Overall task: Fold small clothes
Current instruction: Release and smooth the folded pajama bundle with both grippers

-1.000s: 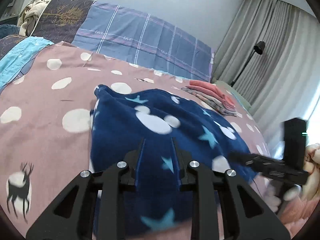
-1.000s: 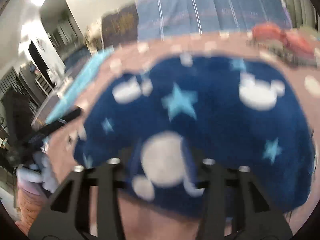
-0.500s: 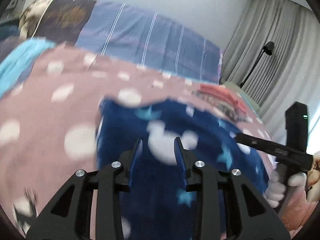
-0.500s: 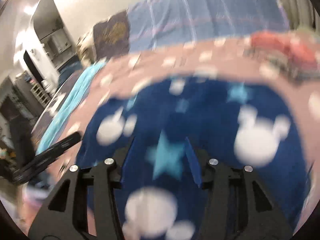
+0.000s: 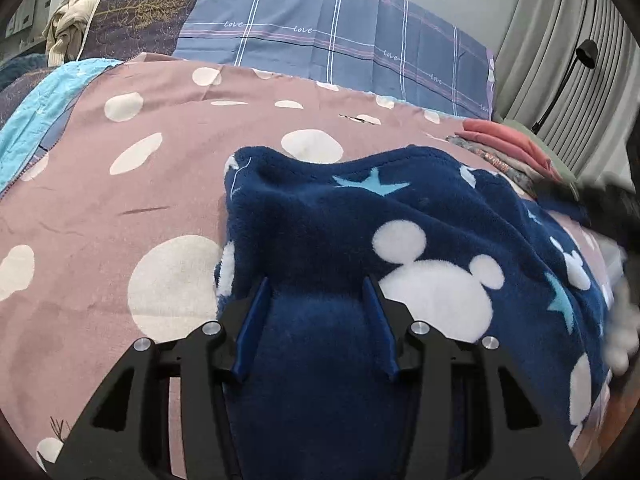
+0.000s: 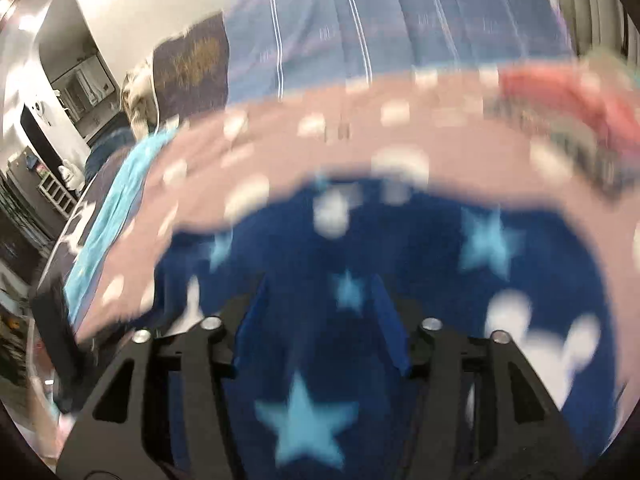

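1. Closest in, bottom centre of the left wrist view: the left gripper [image 5: 318, 284], jaws apart and just been opening. The fleece [image 5: 400, 216] sits between its blue pads [image 5: 250, 328], but they aren't pinching it as far as I can see.
2. Same deal at the bottom centre of the right wrist view: the right gripper [image 6: 320, 280] has its jaws spread, also just been opening, fleece [image 6: 400, 248] between them and not clamped. That view is pretty smeared, so fine detail is a no-go.
3. The fleece is navy with light blue stars and white mouse-head shapes. It fills the lower middle and right of the left view, lying rumpled on the bed, with a raised fold along its far edge.
4. At the right edge of the left view there's a blurry dark shape and something pale; can't tell what exactly.
5. Under it all is the bedspread [image 5: 120, 184], dusty pink with white dots, taking up the left and middle of the frame.
6. A turquoise cloth [image 5: 36, 112] runs along the left edge.
7. Further back, right of centre: a small folded stack [image 5: 516, 152], coral on top.
8. Farthest, across the top: a blue plaid pillow [image 5: 340, 40], a dark pillow [image 5: 144, 8] at upper left, and grey curtains [image 5: 560, 48] with a black lamp [image 5: 586, 50] at upper right.
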### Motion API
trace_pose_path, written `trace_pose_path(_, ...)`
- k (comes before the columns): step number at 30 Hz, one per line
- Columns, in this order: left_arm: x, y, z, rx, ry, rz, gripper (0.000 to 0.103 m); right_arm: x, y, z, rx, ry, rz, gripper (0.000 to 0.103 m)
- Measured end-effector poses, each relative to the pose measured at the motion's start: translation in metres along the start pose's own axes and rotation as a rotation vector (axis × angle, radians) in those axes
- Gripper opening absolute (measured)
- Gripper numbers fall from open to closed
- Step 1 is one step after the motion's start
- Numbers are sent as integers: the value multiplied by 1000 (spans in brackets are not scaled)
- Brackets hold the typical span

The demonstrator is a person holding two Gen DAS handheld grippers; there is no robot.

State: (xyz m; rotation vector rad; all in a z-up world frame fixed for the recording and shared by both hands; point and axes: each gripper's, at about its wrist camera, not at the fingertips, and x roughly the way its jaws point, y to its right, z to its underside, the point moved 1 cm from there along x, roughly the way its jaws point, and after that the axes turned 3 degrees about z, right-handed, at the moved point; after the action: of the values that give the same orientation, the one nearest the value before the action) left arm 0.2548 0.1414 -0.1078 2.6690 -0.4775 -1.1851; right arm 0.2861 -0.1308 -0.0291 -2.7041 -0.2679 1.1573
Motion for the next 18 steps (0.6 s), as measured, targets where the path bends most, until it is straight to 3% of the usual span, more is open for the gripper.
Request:
trace_pose_path(2, 1, 0, -3, 1, 4, -4, 49, 29, 5, -20, 2, -12, 53, 61)
trace_pose_path(4, 0, 0, -2, 2, 9, -1, 50, 99, 22, -12, 3, -190, 115, 66)
trace_pose_path(5, 2, 0, -2, 5, 7, -8, 50, 111, 26, -8, -5, -169, 105, 66)
trace_pose_path(9, 3, -2, -2, -1, 6, 0, 50, 96, 14, -9, -65, -139, 168, 66)
trace_pose_path(13, 0, -4, -2, -11, 14, 15, 50, 78, 36, -11, 43, -134, 43, 63)
trace_pose_path(15, -8, -7, -1, -32, 38, 36, 51, 55, 40, -10, 73, -105, 41, 63)
trace_pose_path(18, -29, -13, 1, -91, 75, 97, 56, 12, 20, 4, -1, -48, -7, 66)
